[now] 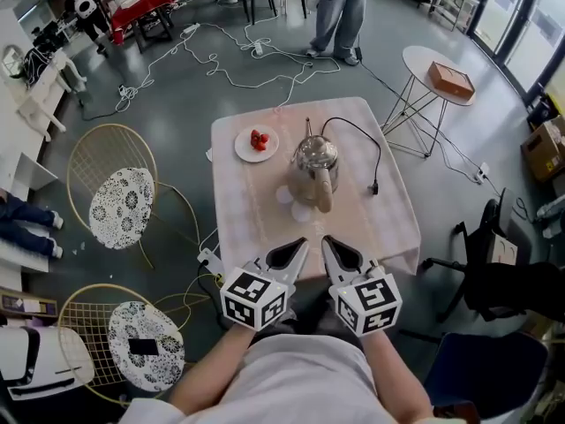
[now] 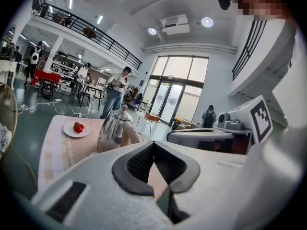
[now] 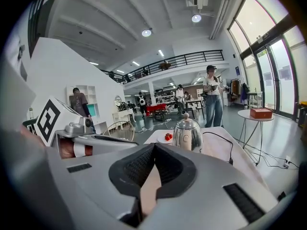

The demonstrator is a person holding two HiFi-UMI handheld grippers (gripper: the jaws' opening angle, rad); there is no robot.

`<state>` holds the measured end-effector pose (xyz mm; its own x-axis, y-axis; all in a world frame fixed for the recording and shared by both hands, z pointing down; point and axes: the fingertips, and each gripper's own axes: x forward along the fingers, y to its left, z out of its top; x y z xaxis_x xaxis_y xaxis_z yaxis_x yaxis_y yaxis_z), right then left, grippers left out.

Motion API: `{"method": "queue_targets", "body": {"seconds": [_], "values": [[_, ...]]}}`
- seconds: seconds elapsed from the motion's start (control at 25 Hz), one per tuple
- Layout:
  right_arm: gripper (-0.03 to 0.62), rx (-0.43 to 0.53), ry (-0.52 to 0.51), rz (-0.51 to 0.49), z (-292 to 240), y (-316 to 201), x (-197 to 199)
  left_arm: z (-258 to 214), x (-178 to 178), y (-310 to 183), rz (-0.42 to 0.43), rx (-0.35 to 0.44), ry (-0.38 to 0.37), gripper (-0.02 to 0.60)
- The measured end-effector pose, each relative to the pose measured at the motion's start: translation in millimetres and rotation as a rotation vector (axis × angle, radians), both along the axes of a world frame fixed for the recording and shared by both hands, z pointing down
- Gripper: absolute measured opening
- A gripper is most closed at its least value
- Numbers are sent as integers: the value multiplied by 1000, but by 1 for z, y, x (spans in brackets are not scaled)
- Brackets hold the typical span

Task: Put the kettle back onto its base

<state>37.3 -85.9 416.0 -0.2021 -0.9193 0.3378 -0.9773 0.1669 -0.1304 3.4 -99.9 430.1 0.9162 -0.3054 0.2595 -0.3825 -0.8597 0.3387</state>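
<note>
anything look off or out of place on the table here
Nothing is spilled or tipped. The kettle stands upright on the table. One oddity is the black cord beside it, which ends in a plug lying loose on the tabletop, connected to nothing.

1. The right gripper (image 3: 154, 144) fills the lower half, its jaws closed tip to tip with nothing between them
2. A shiny kettle (image 3: 187, 134) stands upright toward the far end of the table (image 3: 217, 151)
3. A plate (image 3: 166, 138) of red fruit sits just left of the kettle, near the far left corner
4. A black cable (image 3: 221, 137) runs from the kettle toward the right edge
5. The left gripper (image 3: 129, 143) lies alongside at the left
</note>
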Motion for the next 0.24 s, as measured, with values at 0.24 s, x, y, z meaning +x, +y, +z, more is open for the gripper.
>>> {"method": "queue_targets", "body": {"seconds": [0.24], "values": [[3, 3, 2, 12, 3, 0, 6, 4, 8, 0, 17, 0, -5, 6]]}}
